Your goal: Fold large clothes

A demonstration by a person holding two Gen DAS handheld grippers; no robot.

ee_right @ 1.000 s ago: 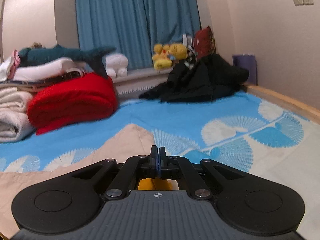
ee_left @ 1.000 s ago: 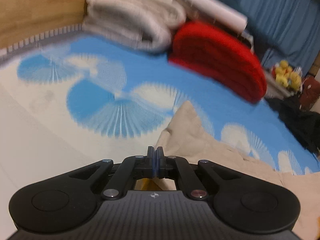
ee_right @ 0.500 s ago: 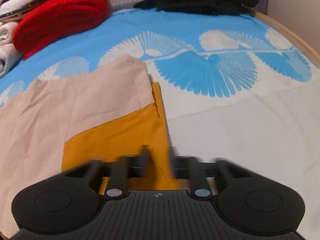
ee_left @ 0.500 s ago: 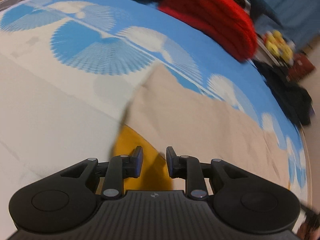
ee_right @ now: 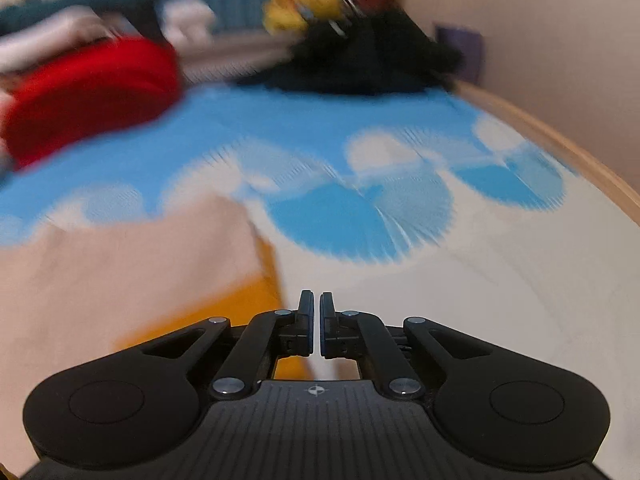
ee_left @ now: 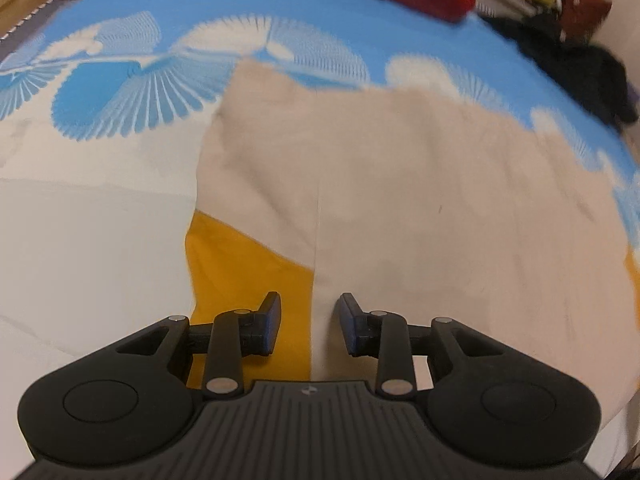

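Half a second ago both tools stood released over the garment; since then the right tool (ee_right: 315,322) has drawn its fingers nearly together, a thin slit left between them with nothing in it, while the left tool (ee_left: 309,326) has spread wider and grips nothing. A second ago both were clenched.

The left tool hovers over the near edge of the beige garment (ee_left: 400,184), which lies spread flat on the bed (ee_left: 88,240), its orange layer (ee_left: 244,272) peeking out beneath at the near left corner. The right tool sits just off the garment's right edge (ee_right: 120,264), over the white part of the sheet.

Beyond the garment runs the blue fan-patterned sheet (ee_right: 332,216). Farther back lie a folded red blanket (ee_right: 88,92), a pile of black clothes (ee_right: 360,60) and yellow plush toys (ee_right: 304,4), all blurred.
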